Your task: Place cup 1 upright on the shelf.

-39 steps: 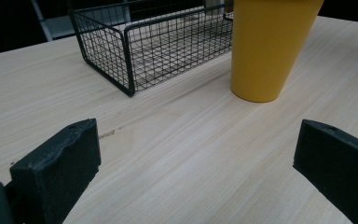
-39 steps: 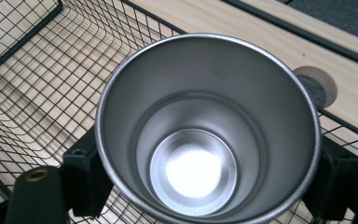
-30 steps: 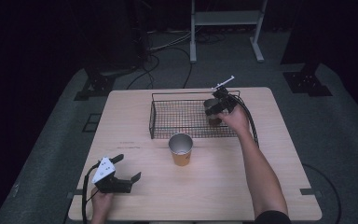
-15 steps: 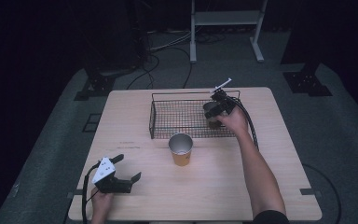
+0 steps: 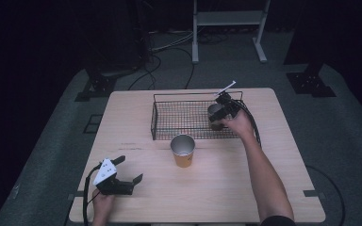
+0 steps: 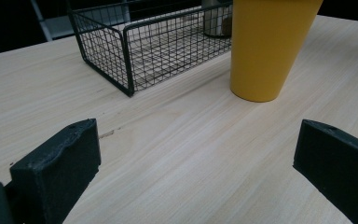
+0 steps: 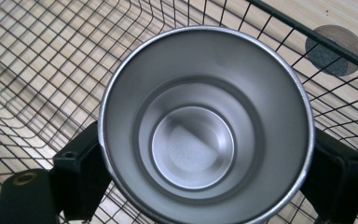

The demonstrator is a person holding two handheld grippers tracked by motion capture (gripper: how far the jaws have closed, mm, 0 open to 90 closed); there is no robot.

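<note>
Steel cup (image 7: 205, 126) upright inside wire basket (image 5: 179, 123), near its right end. Right hand-held gripper (image 5: 220, 113) straddling cup from above, jaws just opening, grip released. Left hand-held gripper (image 5: 122, 176) open, well apart.

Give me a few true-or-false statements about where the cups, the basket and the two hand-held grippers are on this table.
1. The black wire basket stands on the pale wooden table. True.
2. The shiny steel cup is inside that basket, between the right gripper's jaws. True; those jaws have just been opening around it.
3. The yellow cup with a silver inside lies tipped over in the basket. False: it stands upright on the table, in front of the basket.
4. The left gripper grips the yellow cup. False: its jaws stand wide apart over bare wood, well away from the cup.
5. The steel cup is full. False: its bottom shows, empty.
</note>
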